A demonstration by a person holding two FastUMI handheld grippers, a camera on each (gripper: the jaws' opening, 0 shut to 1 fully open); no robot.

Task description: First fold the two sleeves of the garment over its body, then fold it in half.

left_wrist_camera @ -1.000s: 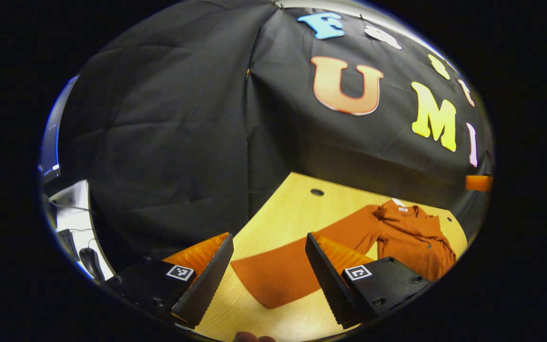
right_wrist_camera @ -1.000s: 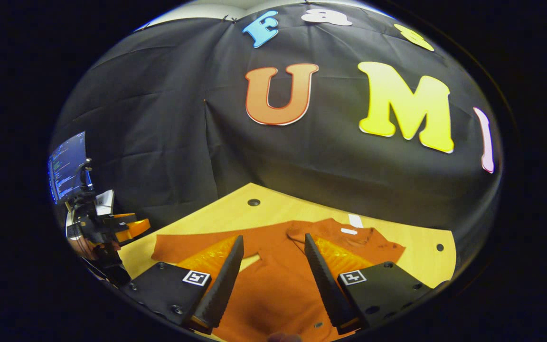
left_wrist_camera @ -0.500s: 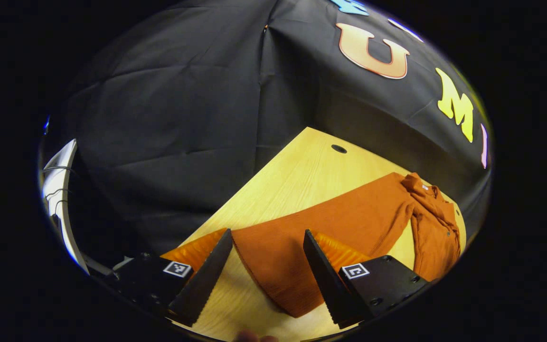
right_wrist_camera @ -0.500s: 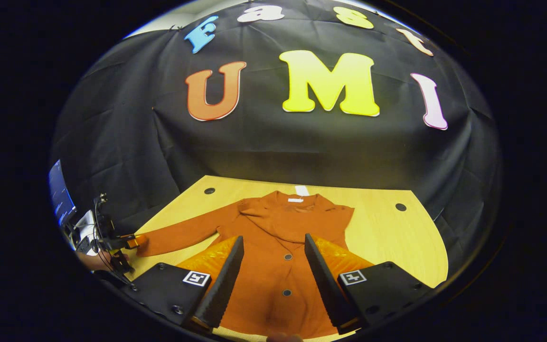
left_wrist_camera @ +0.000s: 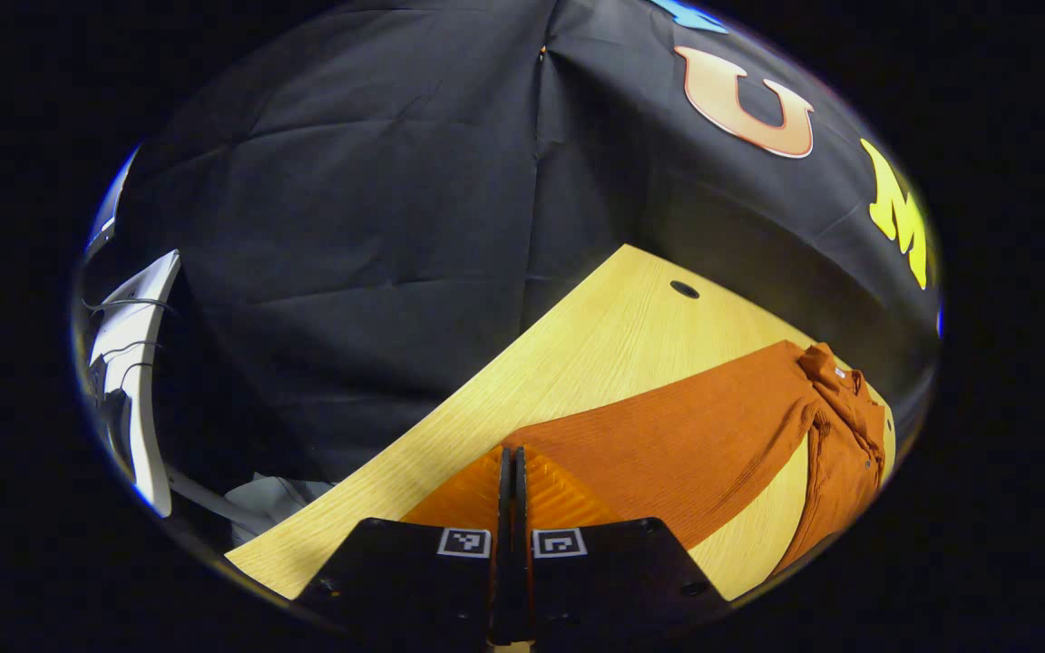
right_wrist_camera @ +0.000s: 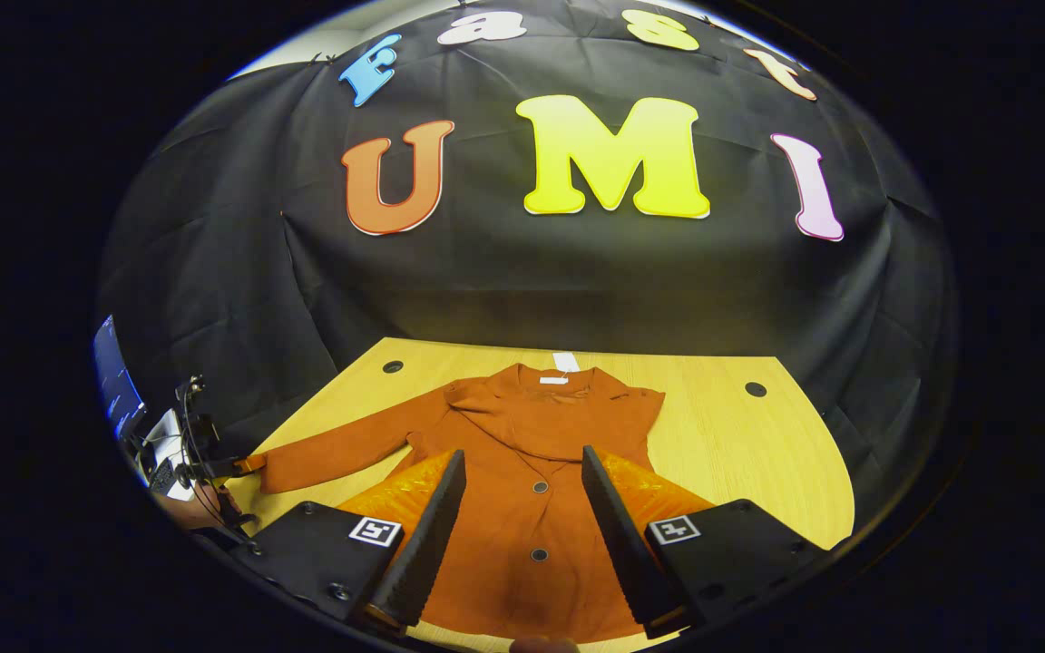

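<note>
A rust-orange button-front garment (right_wrist_camera: 532, 435) lies flat on the wooden table (right_wrist_camera: 740, 444), collar toward the booth wall. One long sleeve (left_wrist_camera: 668, 426) stretches out to its left across the table (left_wrist_camera: 577, 363). My left gripper (left_wrist_camera: 512, 458) is shut on that sleeve's cuff, right at its end near the table edge. The right gripper view shows the same gripper (right_wrist_camera: 223, 467) at the cuff, held by a hand. Over the lower front of the garment, around the button line, my right gripper (right_wrist_camera: 522, 462) stands open with nothing in it.
Round cable holes (right_wrist_camera: 756, 389) (right_wrist_camera: 393, 366) mark the table's far corners, one also in the left gripper view (left_wrist_camera: 684, 289). Bare wood lies to the garment's right. A monitor (right_wrist_camera: 114, 381) and white desk gear (left_wrist_camera: 132, 363) sit beyond the table's left edge.
My left gripper came down onto the sleeve's cuff and went from open to shut on it. The right gripper swung to face the garment squarely and stayed open.
</note>
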